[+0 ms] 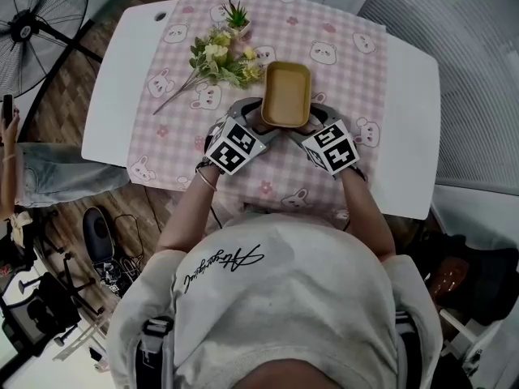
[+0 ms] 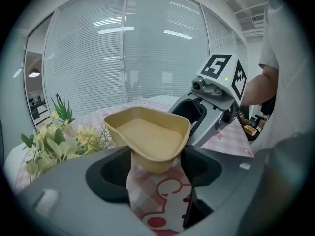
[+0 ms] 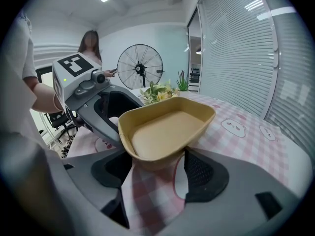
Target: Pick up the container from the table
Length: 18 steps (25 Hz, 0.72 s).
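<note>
A tan, empty rectangular container (image 1: pixel 285 93) lies lengthwise on the pink checked cloth (image 1: pixel 349 79) in the middle of the table. Both grippers meet at its near end. My left gripper (image 1: pixel 261 121) has its jaws against the near left corner; in the left gripper view the container (image 2: pixel 150 134) fills the gap of that gripper (image 2: pixel 155 173). My right gripper (image 1: pixel 313 123) is shut on the near right corner, with the container (image 3: pixel 165 129) wedged in its gap (image 3: pixel 157 171). Cloth shows under the container's base; whether it still rests on the table I cannot tell.
A bunch of yellow flowers (image 1: pixel 219 59) and a small potted plant (image 1: pixel 236 14) lie just left of the container. The white table (image 1: pixel 122 79) extends past the cloth on both sides. A standing fan (image 1: pixel 36 23) and a person (image 1: pixel 8 136) are at the left.
</note>
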Each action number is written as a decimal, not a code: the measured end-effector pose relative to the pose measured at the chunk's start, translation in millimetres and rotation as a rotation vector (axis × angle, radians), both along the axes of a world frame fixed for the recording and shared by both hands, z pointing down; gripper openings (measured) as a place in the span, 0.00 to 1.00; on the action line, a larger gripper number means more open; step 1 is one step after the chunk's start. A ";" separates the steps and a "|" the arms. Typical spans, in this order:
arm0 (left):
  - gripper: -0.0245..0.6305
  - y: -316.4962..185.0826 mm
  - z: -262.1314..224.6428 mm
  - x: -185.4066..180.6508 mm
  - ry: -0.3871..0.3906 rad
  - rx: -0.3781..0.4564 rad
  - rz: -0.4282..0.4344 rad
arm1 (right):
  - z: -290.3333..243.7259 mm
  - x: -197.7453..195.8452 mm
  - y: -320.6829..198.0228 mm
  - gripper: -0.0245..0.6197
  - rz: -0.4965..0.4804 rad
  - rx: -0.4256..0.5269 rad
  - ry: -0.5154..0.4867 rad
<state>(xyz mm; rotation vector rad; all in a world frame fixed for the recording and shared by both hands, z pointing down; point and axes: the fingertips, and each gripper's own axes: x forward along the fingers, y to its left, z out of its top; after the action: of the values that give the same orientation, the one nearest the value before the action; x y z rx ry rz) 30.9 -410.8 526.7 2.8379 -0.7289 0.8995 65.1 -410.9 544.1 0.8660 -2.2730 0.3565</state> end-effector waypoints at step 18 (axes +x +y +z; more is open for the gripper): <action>0.51 12.6 -25.5 -0.7 0.021 0.009 -0.001 | -25.6 0.1 11.6 0.55 0.002 0.028 -0.003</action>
<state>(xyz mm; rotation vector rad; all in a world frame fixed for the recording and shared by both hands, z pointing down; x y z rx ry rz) 30.2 -398.2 501.2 2.8497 -0.7341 0.8669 65.2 -399.3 518.5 0.8821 -2.2851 0.3274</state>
